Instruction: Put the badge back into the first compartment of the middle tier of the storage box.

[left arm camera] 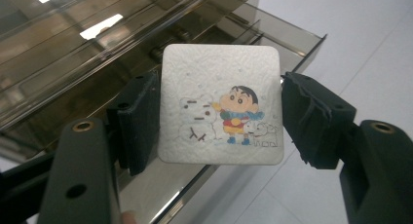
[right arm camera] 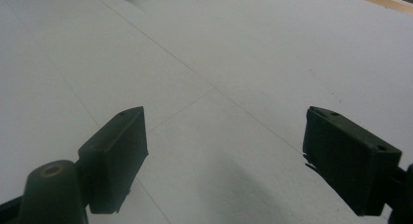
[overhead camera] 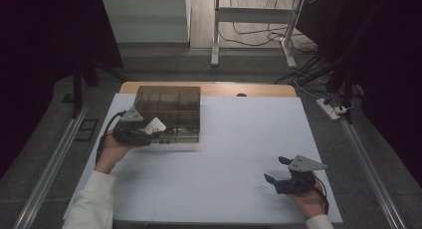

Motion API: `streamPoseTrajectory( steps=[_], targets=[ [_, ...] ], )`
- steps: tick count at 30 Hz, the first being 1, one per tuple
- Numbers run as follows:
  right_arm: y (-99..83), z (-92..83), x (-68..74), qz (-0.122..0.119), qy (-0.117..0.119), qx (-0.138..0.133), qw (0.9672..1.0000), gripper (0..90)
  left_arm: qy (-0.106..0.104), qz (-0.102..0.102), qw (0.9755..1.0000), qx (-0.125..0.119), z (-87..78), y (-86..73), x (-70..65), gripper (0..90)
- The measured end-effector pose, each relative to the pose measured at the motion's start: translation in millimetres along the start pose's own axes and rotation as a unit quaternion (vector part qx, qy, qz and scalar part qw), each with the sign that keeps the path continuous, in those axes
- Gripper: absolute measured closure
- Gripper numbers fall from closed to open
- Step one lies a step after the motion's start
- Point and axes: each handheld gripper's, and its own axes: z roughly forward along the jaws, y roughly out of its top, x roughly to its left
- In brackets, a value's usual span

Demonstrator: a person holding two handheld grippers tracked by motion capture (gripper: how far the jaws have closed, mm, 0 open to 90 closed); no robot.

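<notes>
Cartoon-printed white coaster [left arm camera: 221,104] sits clamped by its side edges between the left gripper [overhead camera: 149,131] fingers [left arm camera: 141,121], just beside a smoky transparent box [overhead camera: 169,109] at the left of the white worktop [overhead camera: 239,139]; at right, the right gripper [overhead camera: 278,170] rests with fingers [right arm camera: 117,156] spread, grasping nothing.

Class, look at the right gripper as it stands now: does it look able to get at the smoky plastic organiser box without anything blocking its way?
Probably yes. The right gripper stands open over bare white table, with nothing between it and the box; the left gripper, holding the coaster, crowds only the box's near-left corner.
</notes>
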Motion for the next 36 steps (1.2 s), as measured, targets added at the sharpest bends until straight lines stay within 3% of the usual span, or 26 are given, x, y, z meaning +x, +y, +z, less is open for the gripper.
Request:
streamPoseTrajectory(
  steps=[9,20,36],
  targets=[
    [-0.1,0.3,0.1,-0.001,0.0,0.002,1.0,15.9,0.026,-0.027,0.9993,0.0,-4.5,-7.8,12.8,32.9],
    [-0.1,0.4,0.4,-0.004,-0.003,0.005,1.0,15.9,0.051,-0.063,0.9967,0.002,0.7,-18.9,24.2,32.9],
    [-0.2,0.7,0.6,-0.003,-0.001,0.005,1.0,15.9,0.067,-0.075,0.9948,0.013,8.4,-24.9,28.4,32.2]
  ],
)
